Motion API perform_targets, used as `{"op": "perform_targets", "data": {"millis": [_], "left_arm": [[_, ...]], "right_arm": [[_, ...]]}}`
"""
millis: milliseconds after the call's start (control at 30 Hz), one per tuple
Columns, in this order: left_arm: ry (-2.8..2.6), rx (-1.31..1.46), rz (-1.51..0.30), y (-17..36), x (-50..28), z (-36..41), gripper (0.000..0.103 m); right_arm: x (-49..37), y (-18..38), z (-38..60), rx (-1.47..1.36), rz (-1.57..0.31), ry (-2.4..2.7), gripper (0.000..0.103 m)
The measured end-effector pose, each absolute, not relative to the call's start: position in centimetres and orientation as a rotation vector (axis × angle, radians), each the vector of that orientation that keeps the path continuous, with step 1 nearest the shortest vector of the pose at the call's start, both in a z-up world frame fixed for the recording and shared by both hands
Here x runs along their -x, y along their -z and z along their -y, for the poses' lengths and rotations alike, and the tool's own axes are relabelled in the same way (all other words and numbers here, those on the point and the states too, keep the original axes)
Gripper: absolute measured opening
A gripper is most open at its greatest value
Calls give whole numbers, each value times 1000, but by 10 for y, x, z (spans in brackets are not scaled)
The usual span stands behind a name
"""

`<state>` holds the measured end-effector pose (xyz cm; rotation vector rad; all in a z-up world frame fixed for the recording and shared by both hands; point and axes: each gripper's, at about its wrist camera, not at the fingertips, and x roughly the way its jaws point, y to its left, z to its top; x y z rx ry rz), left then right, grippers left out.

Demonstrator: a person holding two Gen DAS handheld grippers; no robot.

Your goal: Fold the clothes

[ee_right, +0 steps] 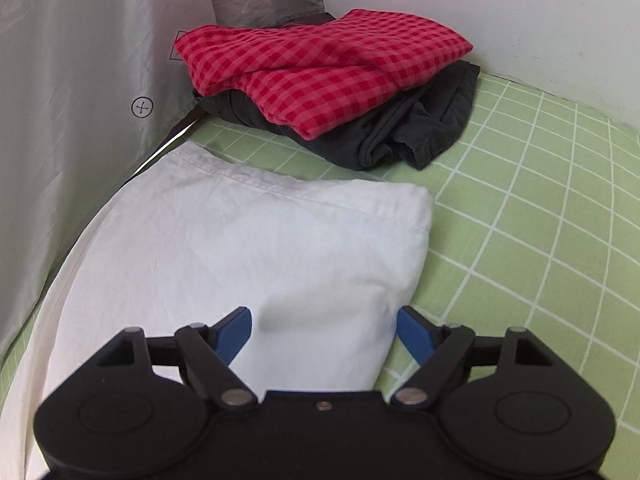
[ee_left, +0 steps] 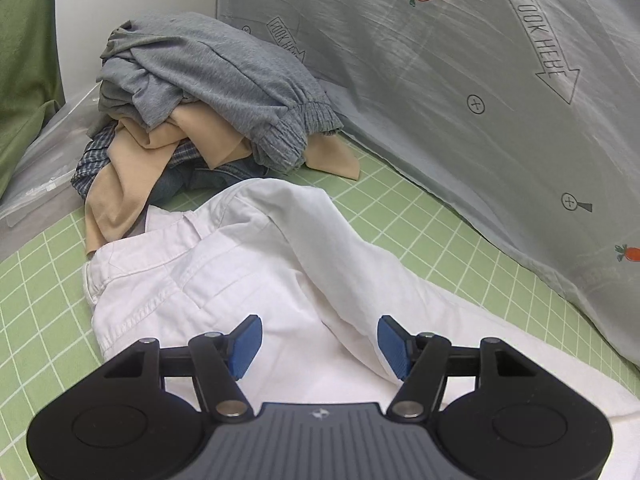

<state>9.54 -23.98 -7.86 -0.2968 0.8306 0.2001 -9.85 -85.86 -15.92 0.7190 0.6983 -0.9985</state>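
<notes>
White trousers [ee_left: 248, 264] lie spread on the green grid mat [ee_left: 400, 216]. Their waistband end is in the left wrist view and their leg end [ee_right: 248, 248] in the right wrist view. My left gripper [ee_left: 319, 345] is open and empty, low over the seat of the trousers. My right gripper [ee_right: 325, 334] is open and empty, its blue fingers [ee_right: 236, 332] standing either side of the leg's lower part, close above the cloth. I cannot tell whether either gripper touches the fabric.
A pile of unfolded clothes [ee_left: 208, 104], grey on beige, checked and denim, sits behind the waistband. A folded red checked garment [ee_right: 320, 64] on a dark one [ee_right: 420, 132] lies beyond the leg end. A grey printed sheet [ee_left: 460, 80] hangs along the mat's edge.
</notes>
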Motion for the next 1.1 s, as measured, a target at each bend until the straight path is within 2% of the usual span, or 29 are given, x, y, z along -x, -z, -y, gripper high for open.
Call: {"op": "perform_targets", "data": {"millis": [33,67,100,167,200,333,567,667,733,767,800,900,967,1100], "left_arm": [[-190,297,-833,78,-90,243,65],[-174,295,-837,77,-84,247,65],[-157,293,-840,76,-78,250,65],[-107,282,-844,74,-66,258,65],[-79,274,-846,73,-60,263,65],[-14,235,-845,67,-35,277,65],[-15,209,-866,69,1,271,65],[-37,212,-891,73,5,257,65],[-50,206,-899,74,5,247,65],[-56,203,-904,75,6,242,65],[-62,200,-908,76,6,237,65],[-76,183,-914,77,3,221,69],[-86,173,-922,78,-5,208,69],[-90,170,-944,86,-28,184,69]], "right_arm": [[98,159,856,-678,-725,1000,73],[97,158,853,-632,-754,1003,56],[99,158,849,-591,-770,1005,29],[113,158,850,-629,-736,951,9],[122,159,852,-671,-712,925,6],[159,155,855,-763,-666,912,4],[230,143,838,-618,-726,1015,4],[241,141,841,-605,-751,1018,6],[240,131,842,-656,-731,1048,12],[237,125,841,-660,-725,1070,22],[232,118,836,-640,-716,1088,45],[208,96,807,-509,-682,1118,78],[185,87,782,-429,-688,1057,84],[132,83,722,-342,-734,858,86]]}}
